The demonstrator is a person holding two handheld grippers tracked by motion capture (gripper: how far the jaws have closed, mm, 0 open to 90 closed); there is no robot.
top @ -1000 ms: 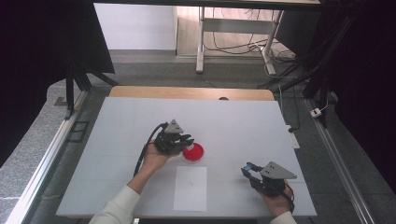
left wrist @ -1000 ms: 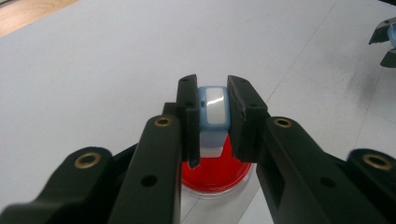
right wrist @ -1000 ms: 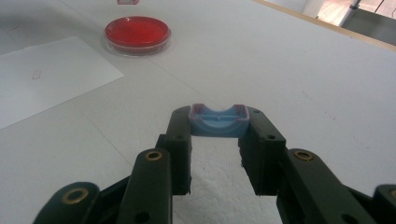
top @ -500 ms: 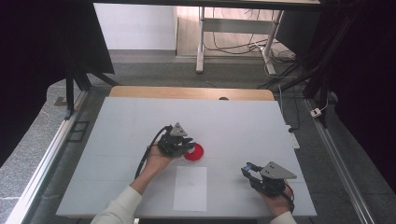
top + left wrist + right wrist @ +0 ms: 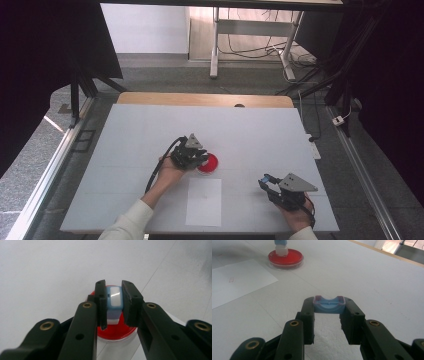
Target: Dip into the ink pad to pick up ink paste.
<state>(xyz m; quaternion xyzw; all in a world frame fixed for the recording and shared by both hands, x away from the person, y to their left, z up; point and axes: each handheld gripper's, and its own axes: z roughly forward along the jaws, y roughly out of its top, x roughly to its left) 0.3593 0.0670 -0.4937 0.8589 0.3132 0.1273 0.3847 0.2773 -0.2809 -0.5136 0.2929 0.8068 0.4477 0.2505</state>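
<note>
The left gripper (image 5: 196,159) was clamped on a blue-and-white stamp (image 5: 114,301), held just above the red dish (image 5: 207,163). The white paper sheet (image 5: 204,201) lay between. The right gripper (image 5: 267,181) pinched a blue cap (image 5: 328,304) at its fingertips.

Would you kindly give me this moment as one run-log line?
left claw: shut on blue stamp over red dish | right claw: shut on blue cap | white paper: on table
</note>
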